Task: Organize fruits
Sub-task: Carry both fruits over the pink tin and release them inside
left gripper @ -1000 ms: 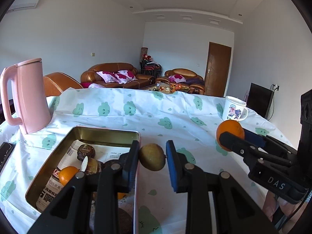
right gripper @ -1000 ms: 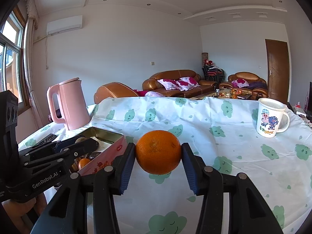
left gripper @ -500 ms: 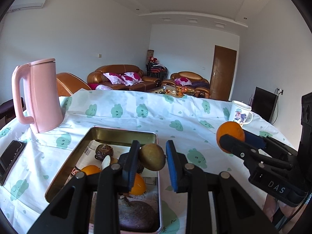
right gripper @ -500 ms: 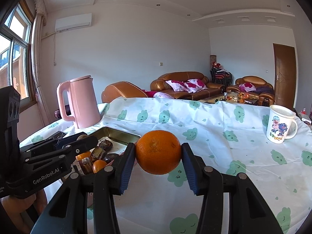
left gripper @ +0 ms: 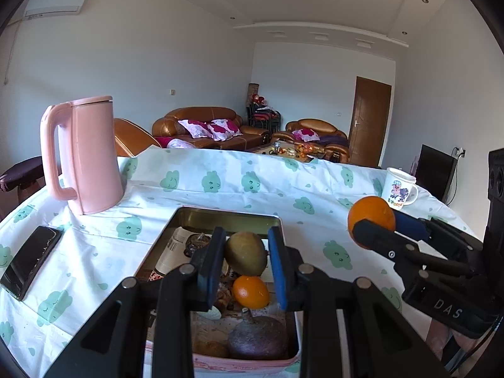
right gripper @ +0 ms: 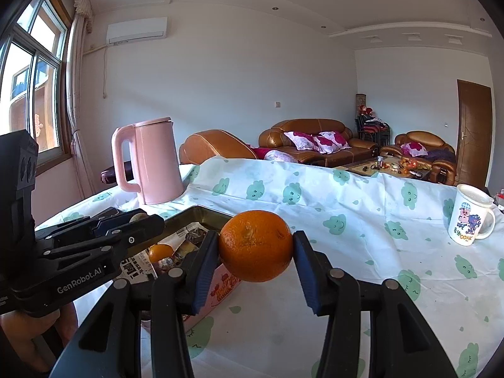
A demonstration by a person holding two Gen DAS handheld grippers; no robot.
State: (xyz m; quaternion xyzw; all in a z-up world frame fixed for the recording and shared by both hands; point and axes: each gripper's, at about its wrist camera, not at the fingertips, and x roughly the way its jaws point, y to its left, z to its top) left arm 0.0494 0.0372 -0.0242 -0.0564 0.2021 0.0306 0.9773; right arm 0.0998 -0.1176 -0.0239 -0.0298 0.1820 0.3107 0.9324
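Moved over the tin [left gripper: 226,217], the left gripper [left gripper: 246,256], marked "GenRobot.AI", clamps a kiwi [left gripper: 245,253]. Right gripper [right gripper: 255,249], marked "DAS", clamps an orange [right gripper: 255,245] right of the tin, above the cloud-print tablecloth [right gripper: 362,220].

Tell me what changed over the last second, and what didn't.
The left gripper carried its brownish-green fruit leftward, from over the tablecloth beside the tin to above the tin's contents. The right gripper drifted left too, bringing its orange nearer the tin's edge. Both stayed clamped; nothing was released. The kettle and mug stayed put.
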